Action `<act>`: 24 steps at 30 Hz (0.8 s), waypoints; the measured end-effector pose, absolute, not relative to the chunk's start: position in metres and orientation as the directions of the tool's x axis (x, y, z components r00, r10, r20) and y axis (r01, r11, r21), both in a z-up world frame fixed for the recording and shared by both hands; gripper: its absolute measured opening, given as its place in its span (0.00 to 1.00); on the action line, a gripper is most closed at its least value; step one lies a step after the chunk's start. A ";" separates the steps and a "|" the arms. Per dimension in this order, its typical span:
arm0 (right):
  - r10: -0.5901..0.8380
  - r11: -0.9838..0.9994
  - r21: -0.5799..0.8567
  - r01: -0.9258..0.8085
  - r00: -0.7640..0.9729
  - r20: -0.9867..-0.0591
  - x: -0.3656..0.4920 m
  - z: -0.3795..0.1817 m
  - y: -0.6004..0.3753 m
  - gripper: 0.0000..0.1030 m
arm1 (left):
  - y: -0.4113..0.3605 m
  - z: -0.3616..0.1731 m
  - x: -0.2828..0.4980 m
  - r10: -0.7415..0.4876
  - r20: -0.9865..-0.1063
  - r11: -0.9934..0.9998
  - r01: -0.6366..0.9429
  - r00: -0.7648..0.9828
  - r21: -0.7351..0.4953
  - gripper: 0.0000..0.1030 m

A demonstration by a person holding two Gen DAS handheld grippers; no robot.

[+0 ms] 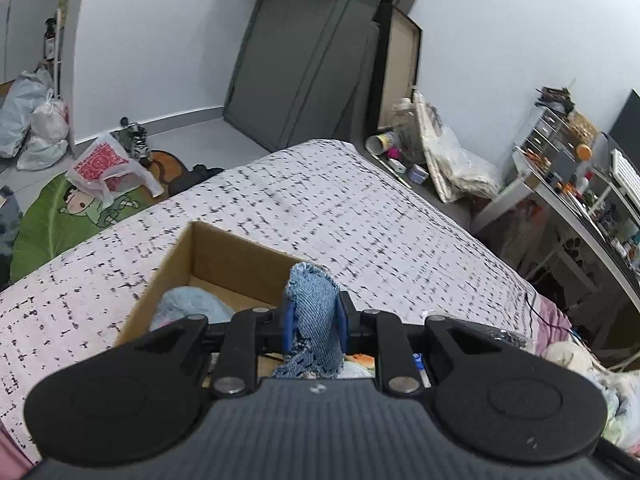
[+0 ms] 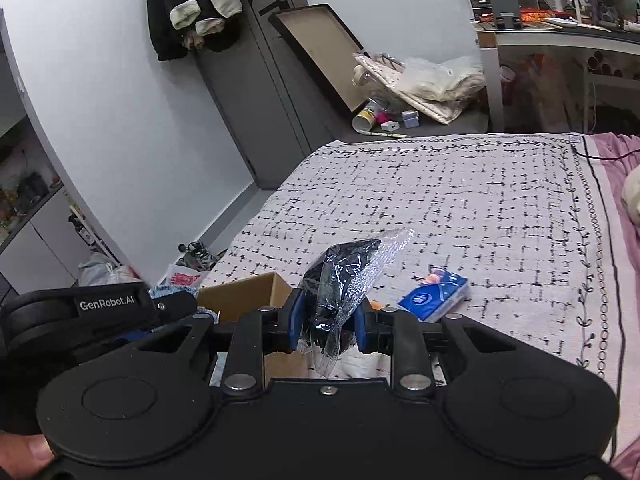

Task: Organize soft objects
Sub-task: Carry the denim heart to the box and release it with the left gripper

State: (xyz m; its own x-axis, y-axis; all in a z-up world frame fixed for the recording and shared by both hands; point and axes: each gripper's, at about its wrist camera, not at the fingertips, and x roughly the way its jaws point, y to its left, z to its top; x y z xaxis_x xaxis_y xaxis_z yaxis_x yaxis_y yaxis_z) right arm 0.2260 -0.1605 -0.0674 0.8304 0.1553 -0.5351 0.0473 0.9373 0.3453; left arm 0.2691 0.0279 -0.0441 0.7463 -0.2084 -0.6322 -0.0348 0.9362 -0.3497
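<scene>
My left gripper (image 1: 313, 319) is shut on a folded piece of blue denim cloth (image 1: 314, 312), held just above the near right corner of an open cardboard box (image 1: 224, 252) on the bed. A fluffy light-blue soft item (image 1: 188, 304) lies inside the box. In the right wrist view my right gripper (image 2: 328, 318) is shut on a clear plastic bag holding something black (image 2: 344, 280), raised over the bed beside the box (image 2: 248, 292). The left gripper's body (image 2: 108, 312) shows at the left of that view.
A blue tissue pack (image 2: 434, 298) lies on the patterned bedspread (image 2: 460, 208) right of the box. Pink bedding (image 2: 616, 168) lies at the bed's right side. Bags (image 1: 104, 168), a green mat and shoes cover the floor at left; a cluttered desk (image 1: 580, 184) stands at right.
</scene>
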 end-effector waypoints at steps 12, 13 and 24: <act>0.221 0.920 0.393 0.004 0.821 -0.527 0.250 -0.079 -0.141 0.25 | 0.083 -0.061 0.300 -0.163 -0.666 0.914 -0.143 0.727 -0.380 0.19; 0.226 0.919 0.395 0.000 0.819 -0.527 0.253 -0.079 -0.139 0.25 | 0.086 -0.063 0.303 -0.157 -0.669 0.914 -0.150 0.727 -0.376 0.20; 0.290 0.913 0.405 -0.055 0.786 -0.546 0.282 -0.091 -0.114 0.25 | 0.103 -0.085 0.328 -0.172 -0.678 0.884 -0.191 0.714 -0.426 0.20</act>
